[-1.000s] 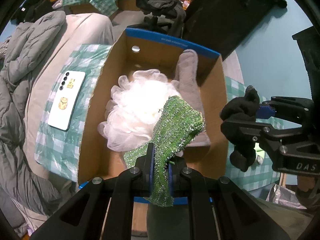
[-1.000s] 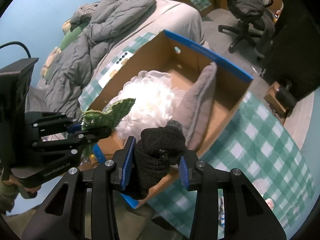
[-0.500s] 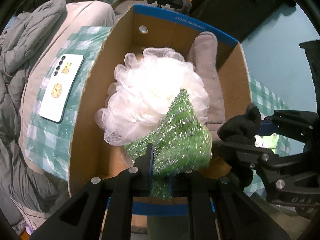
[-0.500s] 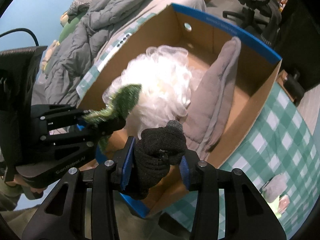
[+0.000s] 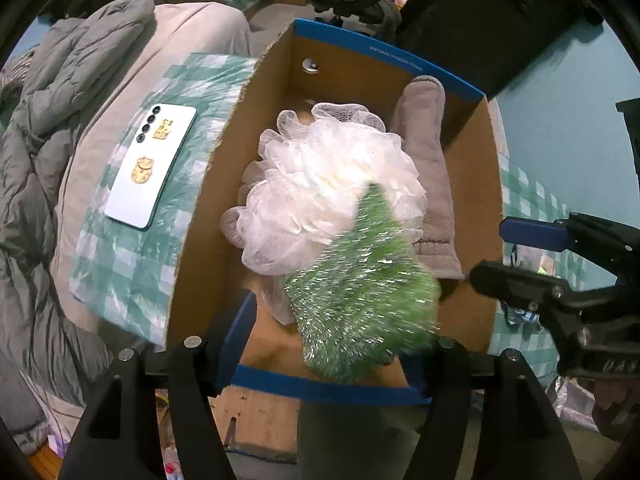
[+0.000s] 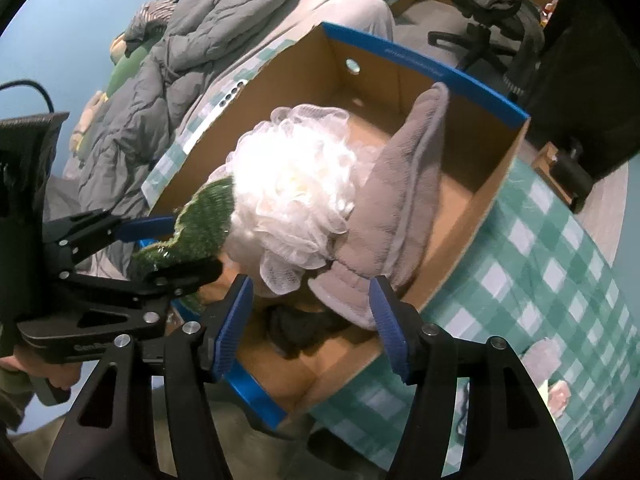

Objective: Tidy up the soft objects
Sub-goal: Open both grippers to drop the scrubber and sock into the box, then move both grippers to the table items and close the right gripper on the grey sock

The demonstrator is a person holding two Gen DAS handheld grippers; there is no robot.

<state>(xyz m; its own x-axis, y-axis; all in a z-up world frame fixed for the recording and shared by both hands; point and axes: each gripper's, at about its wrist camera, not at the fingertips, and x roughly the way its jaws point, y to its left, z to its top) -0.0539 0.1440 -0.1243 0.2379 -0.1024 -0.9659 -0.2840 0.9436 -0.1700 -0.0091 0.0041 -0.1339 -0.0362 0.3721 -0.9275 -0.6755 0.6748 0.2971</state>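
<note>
An open cardboard box (image 5: 384,54) (image 6: 420,60) with a blue rim holds a white mesh pouf (image 5: 328,192) (image 6: 296,184) and a grey mitt (image 5: 428,152) (image 6: 404,184) leaning on its right wall. My left gripper (image 5: 336,332) (image 6: 192,244) hangs over the box's near end, its jaws opening. The sparkly green cloth (image 5: 360,292) (image 6: 204,220) is blurred and loose between them, against the pouf. My right gripper (image 6: 311,286) (image 5: 494,250) is opening too, with nothing between its pads. A black glove (image 6: 300,332) lies on the box floor below it.
A white phone (image 5: 152,164) lies on the green-checked cloth (image 5: 132,264) left of the box. A grey duvet (image 5: 40,140) is heaped on the bed beyond. The checked cloth (image 6: 540,260) runs on to the box's right. An office chair (image 6: 488,8) stands behind.
Both grippers have opened. The black glove left the right gripper and now lies on the box floor. The green cloth came free of the left pads and slumps toward the pouf.
</note>
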